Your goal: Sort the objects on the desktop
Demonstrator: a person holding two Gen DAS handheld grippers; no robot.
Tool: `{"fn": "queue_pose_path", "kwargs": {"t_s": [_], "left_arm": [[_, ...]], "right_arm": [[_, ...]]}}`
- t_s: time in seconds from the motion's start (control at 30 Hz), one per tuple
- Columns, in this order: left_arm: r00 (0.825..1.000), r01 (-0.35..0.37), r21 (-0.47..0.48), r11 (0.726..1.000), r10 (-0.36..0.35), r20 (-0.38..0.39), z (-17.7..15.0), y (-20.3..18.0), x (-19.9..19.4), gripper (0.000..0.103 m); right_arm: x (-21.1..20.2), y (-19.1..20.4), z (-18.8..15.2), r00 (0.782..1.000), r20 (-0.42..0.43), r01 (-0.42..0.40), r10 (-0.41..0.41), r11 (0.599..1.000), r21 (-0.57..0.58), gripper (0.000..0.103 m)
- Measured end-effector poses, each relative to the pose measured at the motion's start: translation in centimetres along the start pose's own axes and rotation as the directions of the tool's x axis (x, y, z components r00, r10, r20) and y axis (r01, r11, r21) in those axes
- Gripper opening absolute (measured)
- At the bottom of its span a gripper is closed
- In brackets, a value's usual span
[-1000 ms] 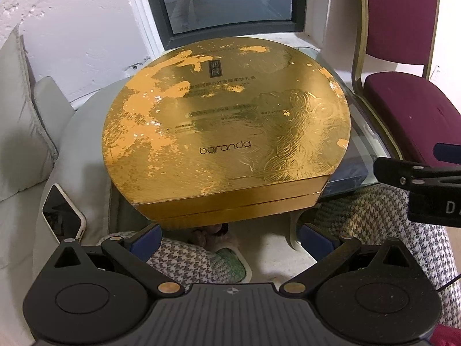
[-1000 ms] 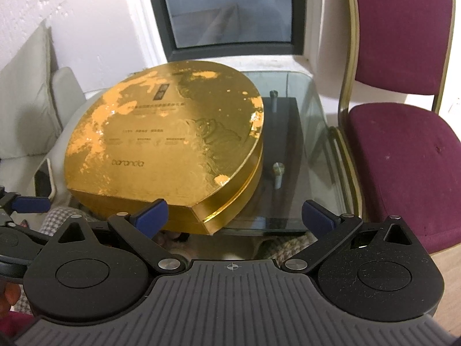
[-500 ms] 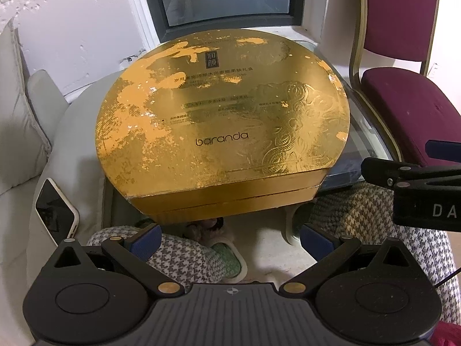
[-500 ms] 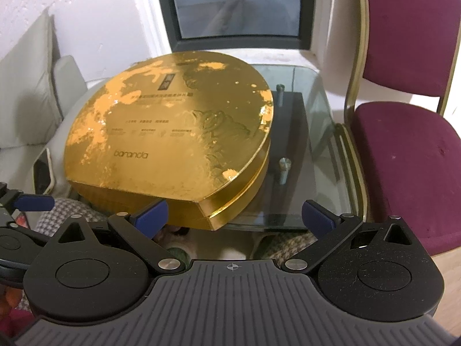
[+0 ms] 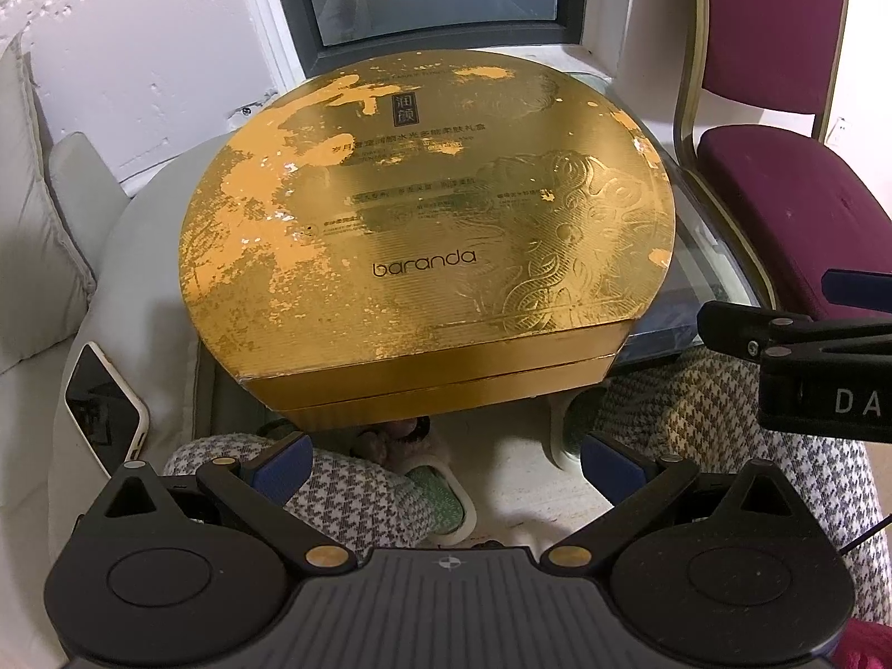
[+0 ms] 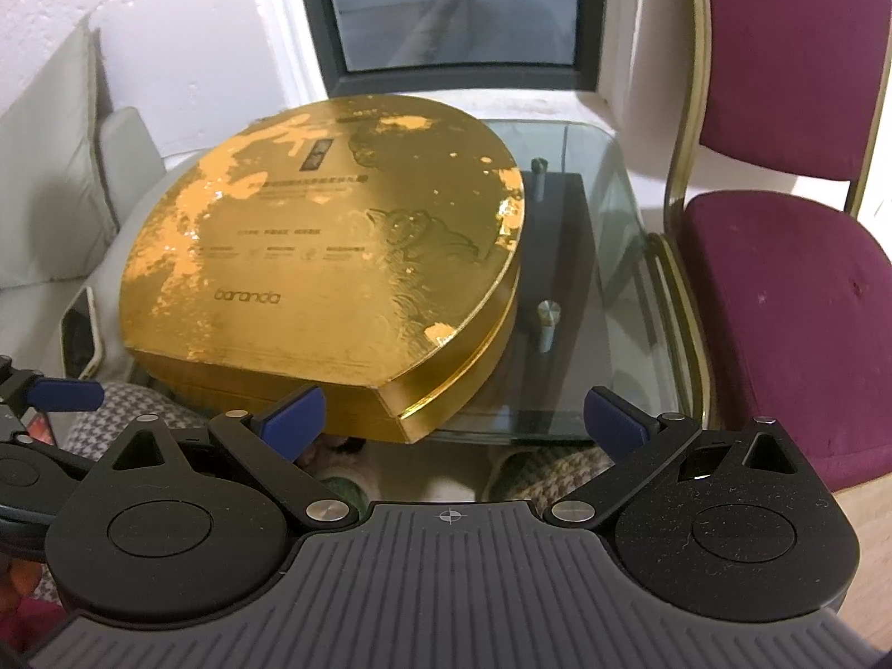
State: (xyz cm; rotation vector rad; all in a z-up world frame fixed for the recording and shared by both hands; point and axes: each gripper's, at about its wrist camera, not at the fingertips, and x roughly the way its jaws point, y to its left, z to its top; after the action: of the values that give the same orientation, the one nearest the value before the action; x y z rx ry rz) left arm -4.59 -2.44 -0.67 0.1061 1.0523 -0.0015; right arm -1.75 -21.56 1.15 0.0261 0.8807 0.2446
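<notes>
A large round gold gift box [image 5: 423,234] marked "baranda" lies closed on a small glass table [image 6: 607,290], its flat front edge overhanging toward me. The same gold box [image 6: 323,279] fills the left half of the right wrist view. My left gripper [image 5: 446,465] hangs open just below and in front of the box's front edge, nothing between its blue fingertips. My right gripper [image 6: 454,423] is open too, level with the box's front right corner and apart from it. Its side shows as black gear [image 5: 803,345] at the right of the left wrist view.
A phone [image 5: 103,407] lies on the white cushion left of the table. A maroon chair [image 6: 780,306] stands close against the table's right side. A person's legs in houndstooth trousers [image 5: 357,496] and slippers sit under the table edge. A window is behind.
Both grippers have drifted slightly closer to the box, which sits a little larger and more centred in the views. The box has not moved and both grippers stay open.
</notes>
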Motion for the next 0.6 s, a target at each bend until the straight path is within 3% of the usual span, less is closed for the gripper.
{"fn": "queue_pose_path", "kwargs": {"t_s": [0.6], "left_arm": [[0.999,-0.023,-0.020,1.000,0.023,0.046,2.1,0.3,-1.0,0.102]], "right_arm": [[-0.2,-1.8,0.7,0.999,0.034,0.000,-0.001,0.999,0.032,0.102]]}}
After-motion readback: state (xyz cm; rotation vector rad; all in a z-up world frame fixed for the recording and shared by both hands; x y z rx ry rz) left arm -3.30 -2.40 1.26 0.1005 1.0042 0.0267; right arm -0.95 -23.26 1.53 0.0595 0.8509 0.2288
